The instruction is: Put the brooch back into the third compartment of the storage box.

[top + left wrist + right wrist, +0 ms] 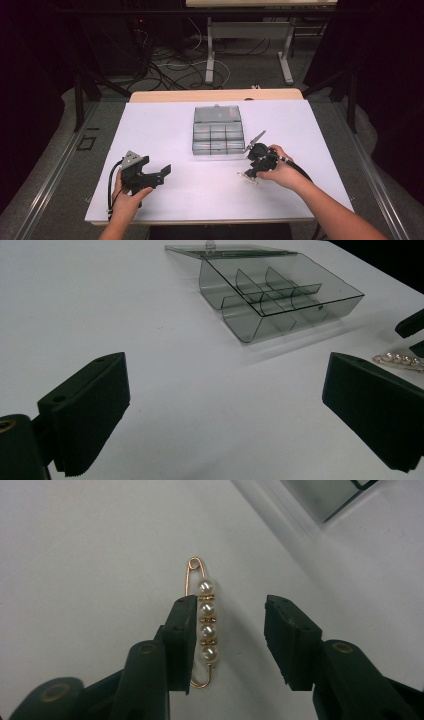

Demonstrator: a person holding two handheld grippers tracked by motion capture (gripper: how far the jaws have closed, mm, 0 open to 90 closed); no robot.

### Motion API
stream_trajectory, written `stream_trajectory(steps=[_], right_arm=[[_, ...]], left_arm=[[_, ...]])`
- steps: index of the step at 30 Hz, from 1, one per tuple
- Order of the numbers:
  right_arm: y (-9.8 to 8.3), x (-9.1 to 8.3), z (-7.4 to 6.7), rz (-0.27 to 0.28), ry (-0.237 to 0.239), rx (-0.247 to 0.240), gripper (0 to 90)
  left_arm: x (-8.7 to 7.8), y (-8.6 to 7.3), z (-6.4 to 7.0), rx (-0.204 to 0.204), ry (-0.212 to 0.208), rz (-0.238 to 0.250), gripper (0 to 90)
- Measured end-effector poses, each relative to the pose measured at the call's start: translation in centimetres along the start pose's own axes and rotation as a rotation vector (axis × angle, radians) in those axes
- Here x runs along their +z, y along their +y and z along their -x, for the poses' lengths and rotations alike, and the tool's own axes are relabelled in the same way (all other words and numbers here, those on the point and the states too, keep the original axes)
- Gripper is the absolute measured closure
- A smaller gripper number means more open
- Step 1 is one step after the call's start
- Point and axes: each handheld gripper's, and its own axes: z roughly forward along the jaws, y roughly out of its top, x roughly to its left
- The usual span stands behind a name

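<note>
Two grippers are in my hands, and the work belongs to the right gripper [227, 640]. I have it pointed down at a gold pin [202, 622] strung with four pearls, which lies flat on the white table [165, 130], near the right side, just in front of the clear box's right corner. My jaws straddle the pin lengthwise: one pad stands just beside the pearls, maybe brushing them, while the other pad is well apart, so the jaws are still spread and grip nothing yet. I set them across the pin's narrow width because that seems the surest way to pinch such a thin, flat thing; it may skid sideways unless both pads meet it together.

That clear compartment box [218, 131] sits in the middle of the table, lid thrown back toward the far edge, its divided cells empty as far as I can see. Open like that, it looks ready to receive the pin.

Meanwhile my left gripper [225, 405] waits near the left side, jaws spread wide and empty, aimed at the box, well clear of the right hand's work.
</note>
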Motion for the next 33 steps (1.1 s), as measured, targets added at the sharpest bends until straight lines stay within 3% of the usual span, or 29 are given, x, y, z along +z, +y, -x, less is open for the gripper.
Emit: stream_trajectory(steps=[10, 13, 16, 17, 18, 19, 21, 25, 26, 30, 31, 33], right_arm=[[0.2, 0.8, -0.1, -0.030, 0.046, 0.034, 65.7], [0.2, 0.8, -0.2, -0.044, 0.031, 0.053, 68.1], [0.2, 1.0, -0.1, -0.038, 0.049, 0.052, 69.4], [0.2, 0.9, -0.2, -0.059, 0.039, 0.052, 70.0], [0.1, 1.2, -0.4, -0.018, 0.047, 0.087, 70.7], [0.2, 0.9, -0.1, -0.059, 0.043, 0.052, 71.1], [0.2, 1.1, -0.1, -0.047, 0.055, 0.055, 71.9], [0.3, 1.1, -0.1, -0.082, 0.053, 0.054, 72.8], [0.2, 1.3, -0.1, -0.058, 0.055, 0.056, 73.1], [0.3, 1.3, -0.1, -0.093, 0.039, 0.040, 74.6], [0.2, 1.5, -0.1, -0.076, 0.032, 0.042, 75.6], [0.2, 1.6, -0.2, -0.071, 0.052, 0.053, 77.7]], left_arm=[[0.0, 0.0, -0.1, -0.002, 0.002, -0.002, 5.4], [0.0, 0.0, -0.1, -0.005, 0.003, -0.003, 5.6], [0.0, 0.0, -0.1, -0.004, 0.003, -0.003, 6.0], [0.0, 0.0, -0.1, -0.004, 0.004, -0.003, 6.1], [0.0, 0.0, -0.1, -0.004, 0.004, -0.003, 6.2], [0.0, 0.0, -0.1, -0.005, 0.003, -0.002, 6.2], [0.0, 0.0, -0.1, -0.007, 0.003, -0.001, 6.2], [0.0, 0.0, -0.1, -0.007, 0.003, -0.001, 6.3], [0.0, 0.0, -0.1, -0.007, 0.003, -0.001, 6.3], [0.0, 0.0, -0.1, -0.008, 0.003, -0.001, 6.4], [0.0, 0.0, -0.1, -0.009, 0.004, 0.000, 6.3], [-0.1, 0.0, -0.1, -0.008, 0.004, 0.000, 6.3]])
